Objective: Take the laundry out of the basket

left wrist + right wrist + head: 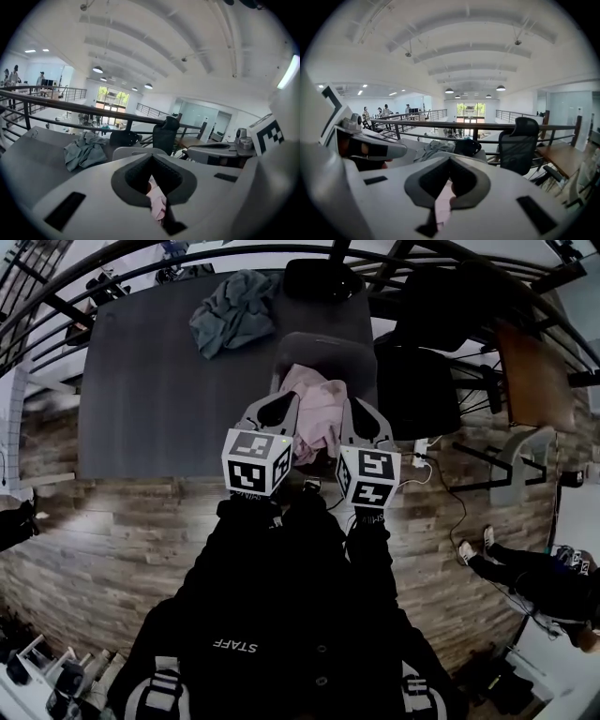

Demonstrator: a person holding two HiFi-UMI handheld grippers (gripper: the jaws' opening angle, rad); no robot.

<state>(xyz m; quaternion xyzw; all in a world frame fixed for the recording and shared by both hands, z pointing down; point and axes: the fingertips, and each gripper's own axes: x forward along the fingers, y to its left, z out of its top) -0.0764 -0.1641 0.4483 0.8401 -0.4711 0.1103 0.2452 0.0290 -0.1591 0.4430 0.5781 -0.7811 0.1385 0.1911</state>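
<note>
**Operator:** How do my claws stand?

**Spotter:** Your left claw [278, 413] is closed tight on the pink garment [319, 413], with a fold of cloth pinched between its pads. Your right claw [364, 423] is clamped on the same garment at its other side.

**Operator:** Where's that garment against the basket?

**Spotter:** It hangs bunched between your two claws, on your side of the grey basket [328, 351]. From your head camera its top overlaps the basket's near rim. I can't tell whether it touches the basket.

**Operator:** And around the basket?

**Spotter:** The basket sits at the right end of the dark bench [150, 390]. Beyond the basket and to its left, a grey-green garment [230, 313] lies crumpled on the bench, apart from the basket. To the right of the basket, off the bench, stands a black chair [427, 381].
</note>
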